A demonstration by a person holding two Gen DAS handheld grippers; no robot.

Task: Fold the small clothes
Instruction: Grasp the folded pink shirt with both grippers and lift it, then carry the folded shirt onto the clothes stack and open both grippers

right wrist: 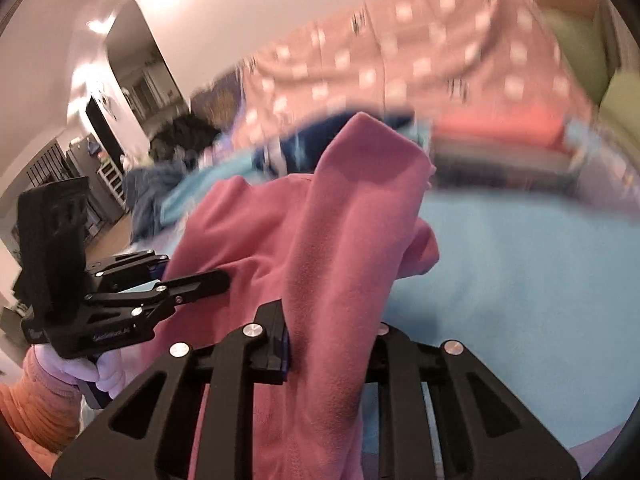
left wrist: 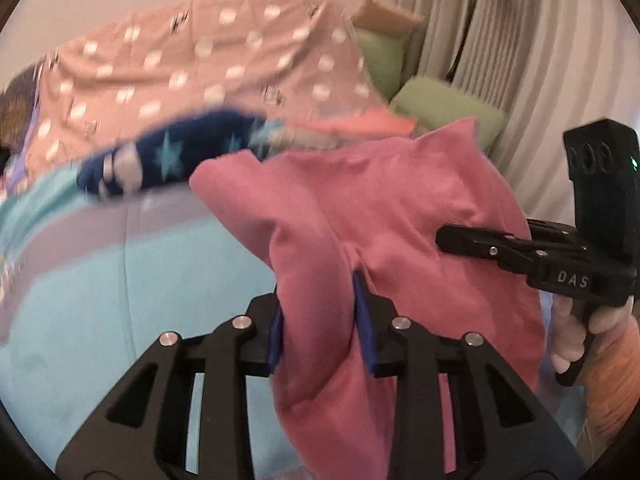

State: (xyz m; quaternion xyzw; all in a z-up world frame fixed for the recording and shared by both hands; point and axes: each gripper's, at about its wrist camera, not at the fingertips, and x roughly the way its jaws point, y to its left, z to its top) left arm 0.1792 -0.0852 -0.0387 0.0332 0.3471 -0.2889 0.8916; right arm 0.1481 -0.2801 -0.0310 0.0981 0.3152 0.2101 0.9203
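Observation:
A pink fleece garment hangs in the air between both grippers, above a light blue bed sheet. My left gripper is shut on a bunched fold of it. My right gripper is shut on another fold of the same garment. The right gripper also shows at the right of the left wrist view, pressed into the cloth. The left gripper shows at the left of the right wrist view. Both views are motion-blurred.
A dark blue garment with stars and a coral folded piece lie further back on the bed. A pink spotted blanket and green pillows sit behind. A curtain hangs at right.

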